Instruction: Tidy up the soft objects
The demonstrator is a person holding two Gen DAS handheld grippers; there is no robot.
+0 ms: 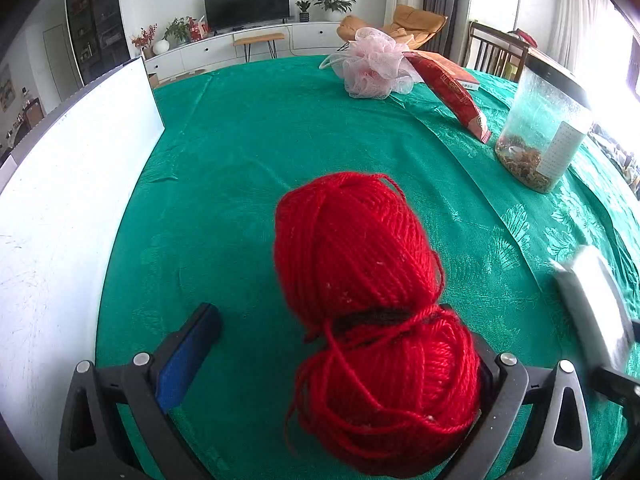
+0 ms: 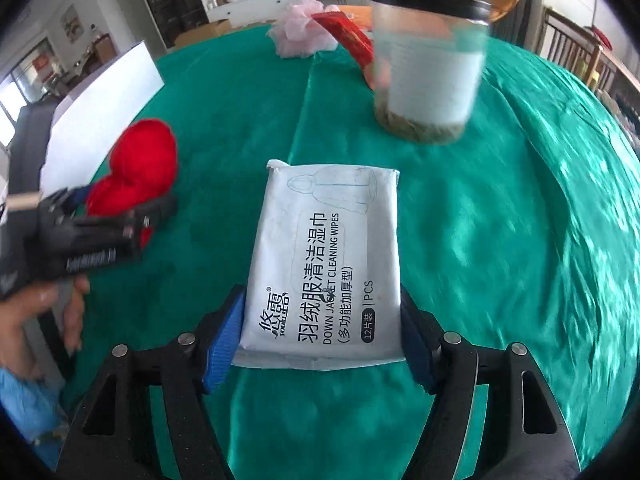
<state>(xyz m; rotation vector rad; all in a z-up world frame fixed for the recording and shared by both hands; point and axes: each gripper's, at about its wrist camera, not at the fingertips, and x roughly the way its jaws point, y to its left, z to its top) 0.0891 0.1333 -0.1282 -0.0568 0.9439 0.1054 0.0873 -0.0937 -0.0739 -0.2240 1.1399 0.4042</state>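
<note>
Two red yarn balls [image 1: 360,300], one stacked on the other, lie on the green tablecloth [image 1: 224,184] between the fingers of my left gripper [image 1: 332,320]. Its jaws are open: the yarn rests against the right finger, and a wide gap separates it from the blue left pad [image 1: 184,364]. My right gripper [image 2: 322,300] is shut on a white pack of cleaning wipes [image 2: 324,248], a blue pad on each long side of its near end. The right wrist view also shows the yarn [image 2: 140,168] and the left gripper [image 2: 120,220], which a hand [image 2: 52,312] holds, at the left.
A pink mesh bath pouf [image 1: 372,64] and a red packet [image 1: 448,88] lie at the far side. A clear jar [image 1: 540,128] with a dark lid stands at the right. A white board [image 1: 80,160] runs along the table's left edge. A blurred pale shape [image 1: 592,300] is at the right.
</note>
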